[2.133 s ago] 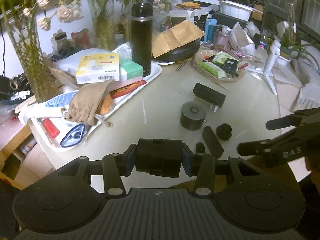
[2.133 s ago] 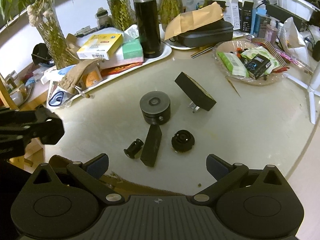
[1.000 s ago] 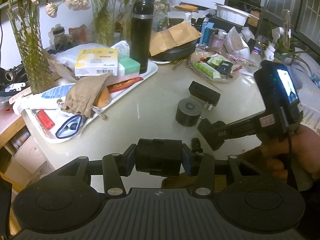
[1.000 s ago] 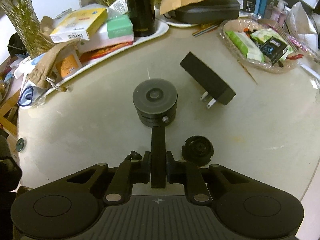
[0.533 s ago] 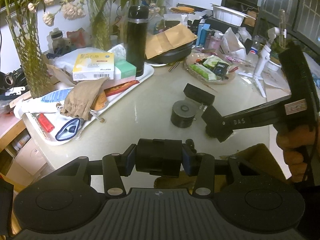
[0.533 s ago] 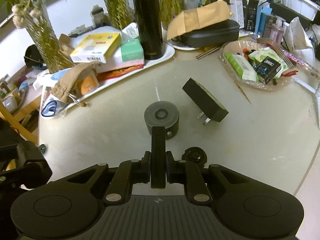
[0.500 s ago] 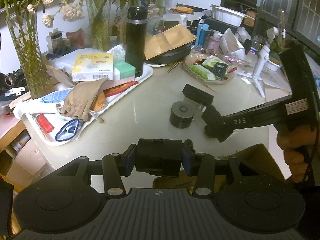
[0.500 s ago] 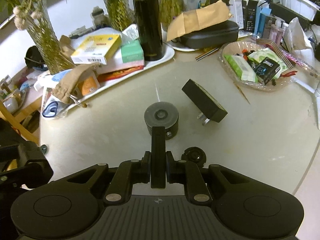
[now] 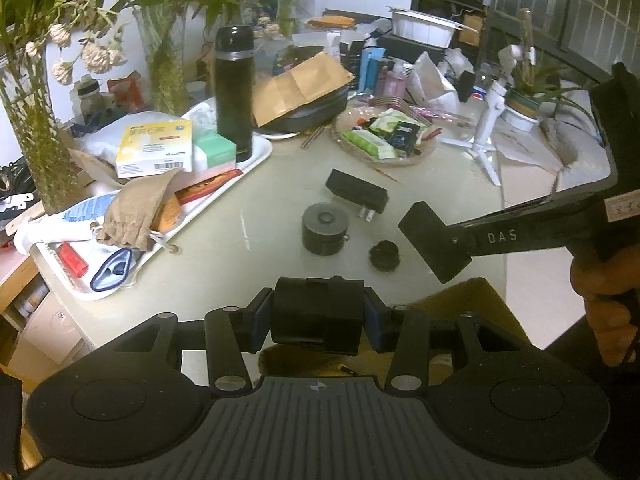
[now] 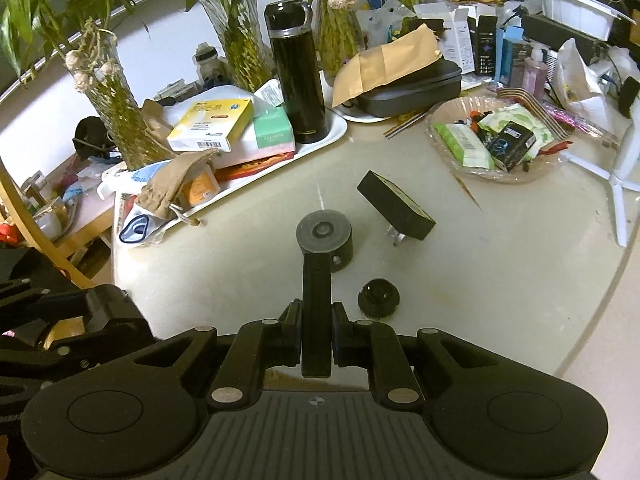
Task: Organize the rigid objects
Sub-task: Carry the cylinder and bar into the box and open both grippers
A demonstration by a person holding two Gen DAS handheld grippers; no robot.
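Note:
My left gripper (image 9: 318,320) is shut on a black boxy block (image 9: 318,314) and holds it over the table's near edge. My right gripper (image 10: 316,338) is shut on a flat black bar (image 10: 316,304), held above the table; it also shows in the left wrist view (image 9: 434,242). On the table lie a black cylinder (image 9: 324,229) (image 10: 325,238), a black plug adapter (image 9: 357,196) (image 10: 395,205) and a small black ribbed knob (image 9: 385,256) (image 10: 379,298).
A white tray (image 10: 336,130) at the left holds a black flask (image 10: 298,72), boxes and a cloth pouch (image 10: 176,186). A basket of packets (image 10: 496,140) stands at the right. Glass vases with plants (image 10: 236,36) line the back. A white tripod (image 9: 486,136) stands far right.
My right gripper has risen with the black bar and drawn back from the table. The left gripper has kept its hold on the block and barely moved.

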